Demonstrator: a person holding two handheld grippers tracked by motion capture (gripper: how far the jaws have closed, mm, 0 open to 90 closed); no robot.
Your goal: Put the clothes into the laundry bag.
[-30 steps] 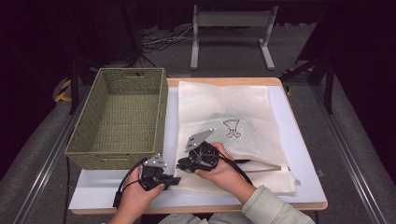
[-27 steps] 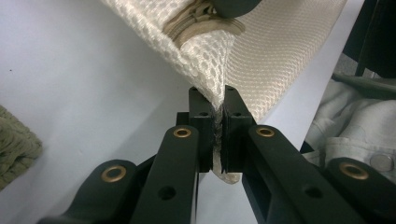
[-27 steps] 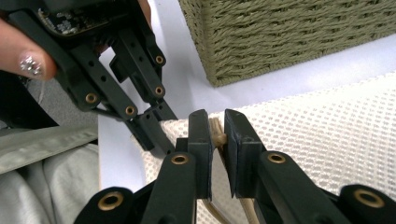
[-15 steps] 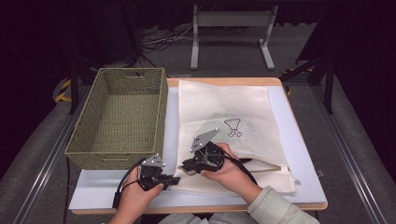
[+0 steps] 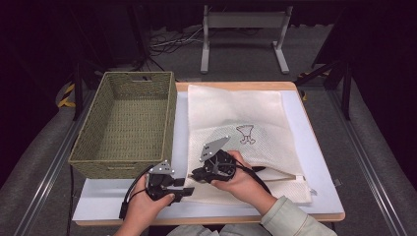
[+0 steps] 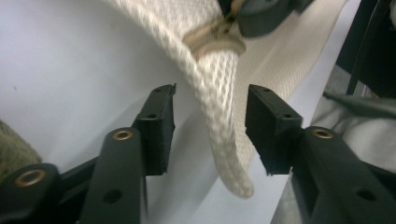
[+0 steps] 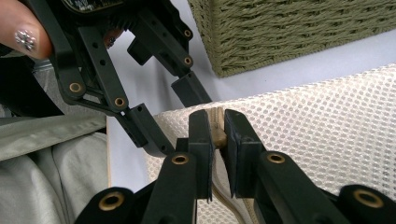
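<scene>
Mesh bag (image 5: 236,118), cream and rectangular, lies flat in the high view with its long axis running from the far edge of the table (image 5: 324,196) to the near edge; a woven green basket (image 5: 123,123) stands beside it toward the left edge. Both grippers work at the bag's near left corner: the right gripper (image 5: 196,173) sits on the fabric, and the left gripper (image 5: 189,190) reaches the corner from the left, so both hands are equally close. In the left gripper view, the left gripper (image 6: 210,126) has its jaws spread, with the lifted, curled corner of the bag (image 6: 224,140) hanging between them and touching neither pad; the weave is coarse and soft, with a tan zipper end above. In the right gripper view, the right gripper (image 7: 218,140) has its jaws pressed onto the tan zipper tab (image 7: 218,135) at the bag's edge, beside the honeycomb mesh (image 7: 317,130). The next move probably requires the left jaws to close across the corner.
</scene>
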